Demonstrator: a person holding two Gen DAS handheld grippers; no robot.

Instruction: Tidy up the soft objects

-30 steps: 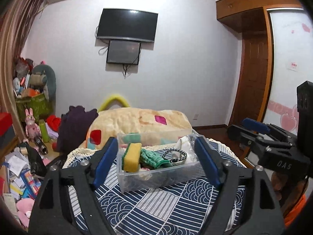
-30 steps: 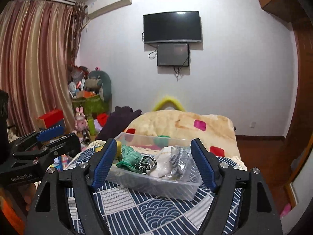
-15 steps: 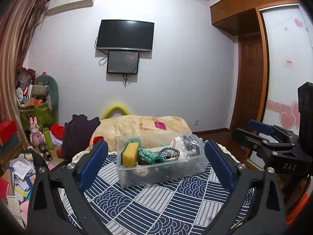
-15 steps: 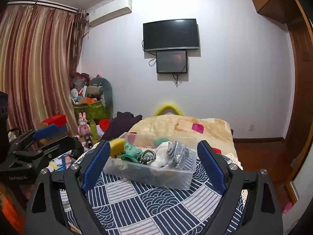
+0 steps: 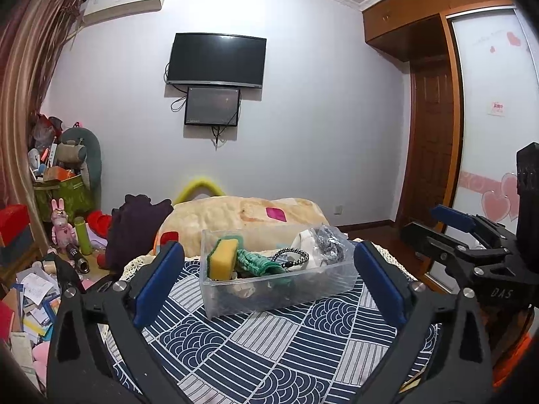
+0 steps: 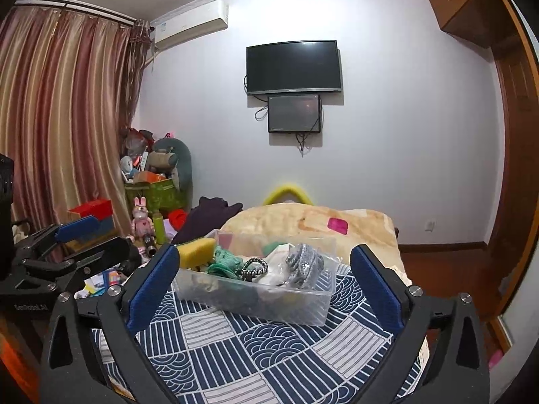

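Left claw: jaws spread wide, nothing between the blue pads, level above the near edge of the surface, aimed straight at the bin. One clear plastic bin sits toward the far edge of the round surface, on the blue-and-white patterned cloth; its long axis runs left to right across the left wrist view, with the right end angled slightly farther away. Contents, left to right in the bin: one yellow sponge with a green backing, standing on end against the left end wall; one green knitted cloth bunched beside it; one black-and-white beaded loop lying over the middle; one white cloth behind it; one grey crinkled scrunchie-like piece at the right end, riding above the rim. Something darker lies low in the bin, too unclear to name. Right claw: jaws likewise wide apart and empty, also held level over the near edge, facing the same bin from its right-hand side, so the bin's long axis reads diagonal there, sponge end farther left. Each claw shows at the outer margin of the other's view, both clear of the bin.
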